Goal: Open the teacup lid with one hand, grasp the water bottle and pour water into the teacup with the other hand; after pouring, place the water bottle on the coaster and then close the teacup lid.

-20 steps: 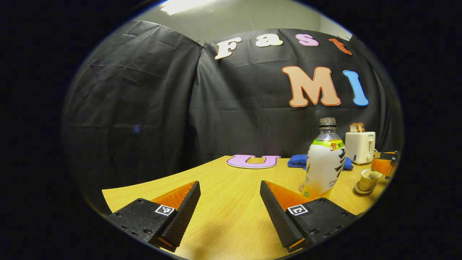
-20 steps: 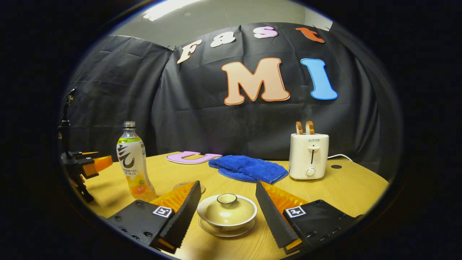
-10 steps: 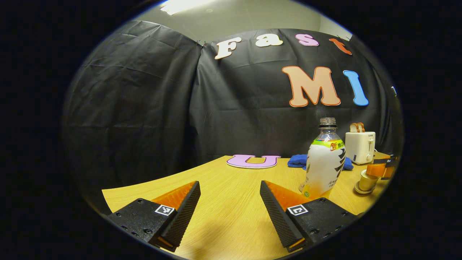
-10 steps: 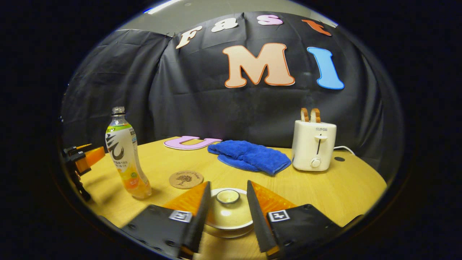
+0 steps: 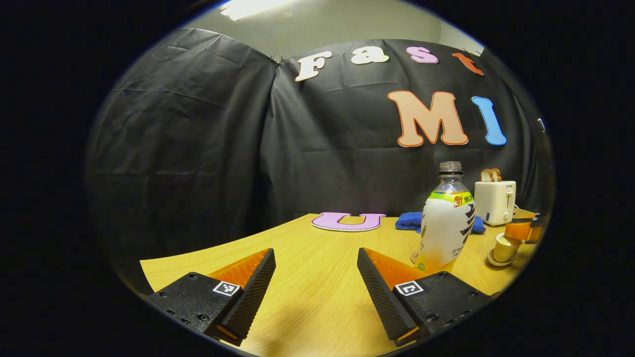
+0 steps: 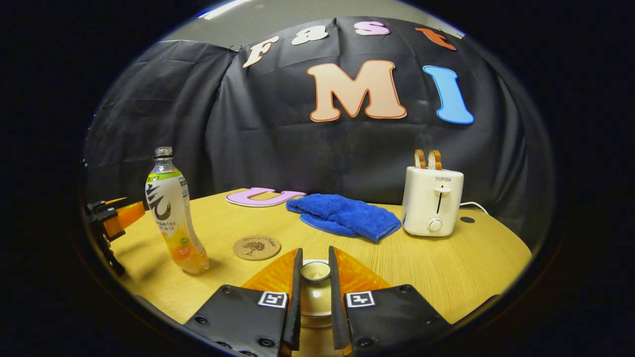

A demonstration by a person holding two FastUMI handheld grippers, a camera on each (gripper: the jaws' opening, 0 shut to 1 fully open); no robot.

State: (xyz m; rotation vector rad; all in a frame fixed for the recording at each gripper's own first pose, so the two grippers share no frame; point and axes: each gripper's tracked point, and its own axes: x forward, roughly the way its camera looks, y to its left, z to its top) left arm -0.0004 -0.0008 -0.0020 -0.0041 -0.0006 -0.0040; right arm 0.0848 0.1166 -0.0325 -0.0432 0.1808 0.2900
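The cream teacup stands on its saucer with the lid on, low in the right gripper view. My right gripper is shut on the lid's round knob, one finger on each side. The water bottle stands upright and uncapped at the left, with the round cork coaster beside it. In the left gripper view my left gripper is open over bare table, well left of the bottle. Farther right, the other gripper sits on top of the teacup.
A blue towel lies at the back of the wooden table. To its right stands a white toaster with bread in its slots. The left gripper shows at the far left edge, beyond the bottle.
My right gripper's fingers have drawn together from wide apart and now clamp the lid knob. The left gripper and the bottle have stayed where they were.
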